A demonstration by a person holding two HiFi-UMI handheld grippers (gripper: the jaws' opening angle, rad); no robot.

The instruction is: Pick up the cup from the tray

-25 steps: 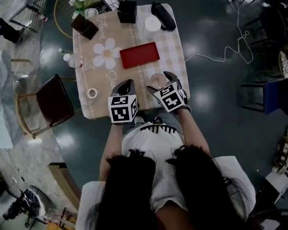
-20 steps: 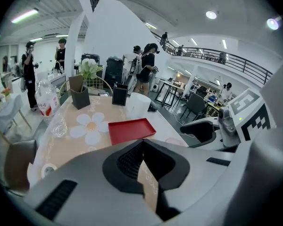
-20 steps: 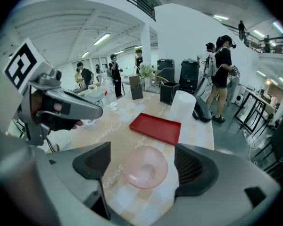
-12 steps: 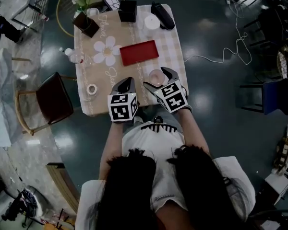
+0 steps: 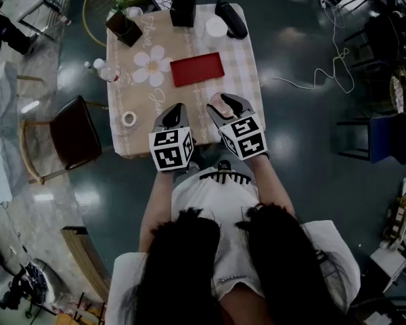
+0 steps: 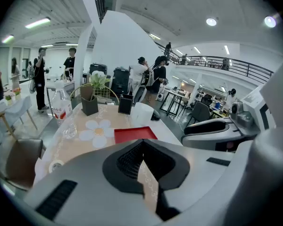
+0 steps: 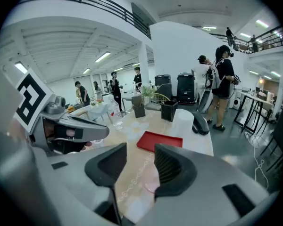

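Table, head view: a cloth-covered table (image 5: 139, 100) is standing on a dark glossy floor. A red tray (image 5: 197, 69) is lying bare at mid-table, and a tape roll (image 5: 128, 118) is resting near the left edge.
Cup, head view: the cup (image 5: 218, 102), clear-walled, is sitting off the red tray, near the table's front edge. It is standing between the jaws of the right gripper (image 5: 223, 105).
Left gripper, head view: the left gripper (image 5: 174, 114) is hovering just beside the right one, carrying nothing.
Jaws, left gripper view: the left gripper (image 6: 142, 147) is showing its tips meeting, closed on nothing. Only cloth is showing through the gap below them.
Tray, left gripper view: the red tray (image 6: 134, 134) is lying empty beyond the tips. The cup is not appearing here.
Jaws, right gripper view: the jaws of the right gripper (image 7: 137, 161) have just been closing and are standing part-way in. The cup (image 7: 150, 185) is showing as a faint pinkish translucent shape between the pads, which appear to be pressing on its wall.
Tray, right gripper view: the red tray (image 7: 160, 141) is lying beyond the cup, apart from it.
Handling, judged: the cup is looking light, thin-walled, smooth and slippery, so it is likely fragile or crushable under a hard squeeze. Its contents cannot be made out.
Hold point, judged: opposite sides of the wall, around mid-height, are offering the best hold, with the cup kept upright.
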